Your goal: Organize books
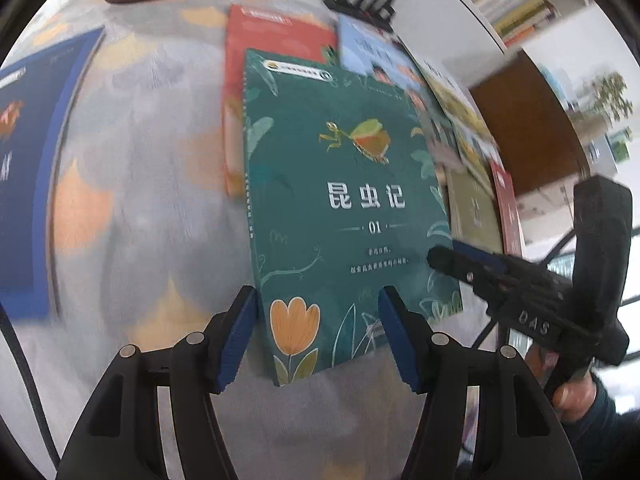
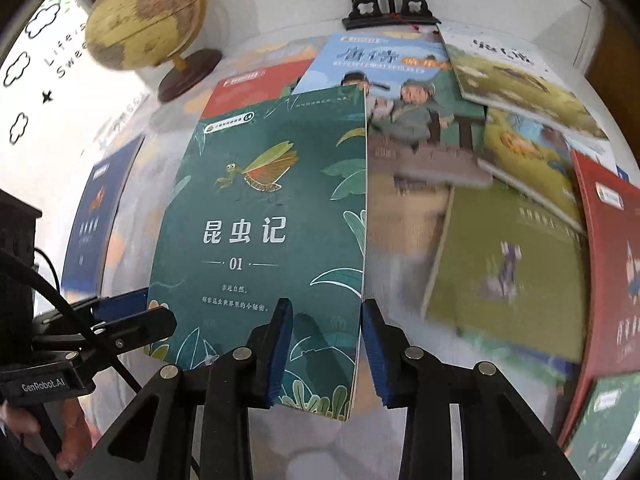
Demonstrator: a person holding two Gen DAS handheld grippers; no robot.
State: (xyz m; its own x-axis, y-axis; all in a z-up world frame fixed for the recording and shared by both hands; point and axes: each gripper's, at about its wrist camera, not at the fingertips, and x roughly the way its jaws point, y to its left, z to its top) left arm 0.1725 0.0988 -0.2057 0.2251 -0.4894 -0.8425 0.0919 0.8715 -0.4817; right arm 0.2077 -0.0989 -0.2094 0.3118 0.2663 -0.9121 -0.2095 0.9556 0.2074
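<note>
A dark green book (image 1: 340, 200) with an insect and white title on its cover lies flat on the patterned tablecloth (image 1: 140, 200). My left gripper (image 1: 320, 340) straddles its near left corner, one finger just outside the spine edge and the other over the cover, open. My right gripper (image 2: 328, 352) straddles the same green book's (image 2: 264, 232) right edge, its left finger over the cover and its right finger beside the page edge, open with a narrow gap. Each gripper shows in the other view: the right gripper (image 1: 448, 254), the left gripper (image 2: 156, 310).
A red book (image 2: 248, 88) lies partly under the green one. A dark blue book (image 2: 96, 216) lies to the left. Several overlapping books spread right, among them a light-blue one (image 2: 384, 64), an olive one (image 2: 508, 264) and a red one (image 2: 616, 260). Behind stand a globe (image 2: 148, 12) and a black book stand (image 2: 390, 4).
</note>
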